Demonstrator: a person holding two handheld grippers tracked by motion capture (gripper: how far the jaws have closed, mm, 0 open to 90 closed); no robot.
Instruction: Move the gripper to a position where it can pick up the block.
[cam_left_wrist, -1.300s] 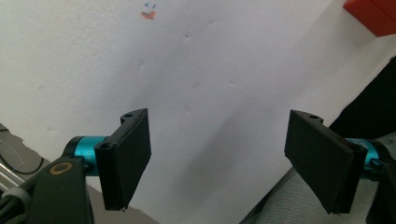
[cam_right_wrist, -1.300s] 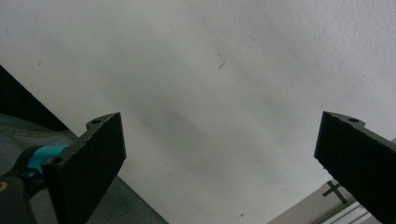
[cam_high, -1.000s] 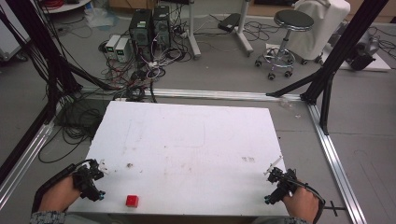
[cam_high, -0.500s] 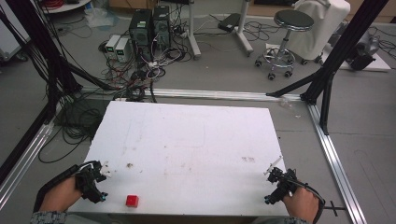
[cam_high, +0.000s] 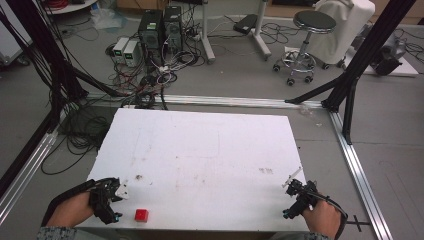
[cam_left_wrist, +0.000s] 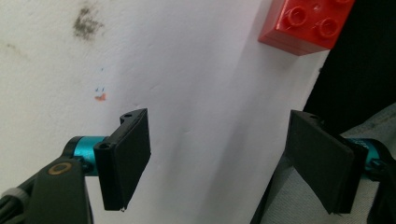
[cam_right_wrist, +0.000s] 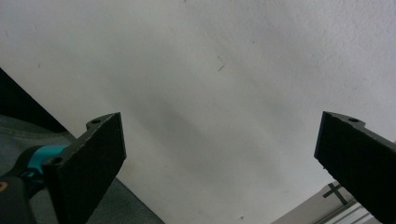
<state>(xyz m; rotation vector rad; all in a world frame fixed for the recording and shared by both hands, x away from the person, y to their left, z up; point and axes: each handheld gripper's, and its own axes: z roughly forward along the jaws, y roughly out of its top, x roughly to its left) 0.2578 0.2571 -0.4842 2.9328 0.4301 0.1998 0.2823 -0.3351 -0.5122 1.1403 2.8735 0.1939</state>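
left gripper (cam_high: 119, 192) is seen at the near left corner of the white table (cam_high: 210, 145) in the high view, held by the left hand (cam_high: 72, 210); its jaws are spread wide w/ nothing between them. in the left gripper view the same gripper (cam_left_wrist: 219, 154) is shown w/ both black pads well apart, only bare table surface and the table's near edge in the gap, no contact w/ anything. a red brick (cam_high: 141, 215) w/ studs on top is sat flat on the table near the front edge, just beside the left gripper, to its right, not touched; in the left gripper view the brick (cam_left_wrist: 306, 23) is seen ahead of the jaws by the table edge, part cut off by the frame. a small dark smudge (cam_left_wrist: 85, 22) and a tiny orange mark (cam_left_wrist: 100, 97) are seen on the surface. right gripper (cam_high: 291, 187) is held by the right hand (cam_high: 322, 220) at the near right corner, well apart from the brick. in the right gripper view its jaws (cam_right_wrist: 219, 154) are opened very wide, one pad at each side of the frame, nothing gripped, plain white table betw. them, and a strip of aluminium rail (cam_right_wrist: 327, 210) past the corner. beyond the table a stool (cam_high: 312, 30) and pc towers (cam_high: 160, 27) w/ cables are seen on the floor.
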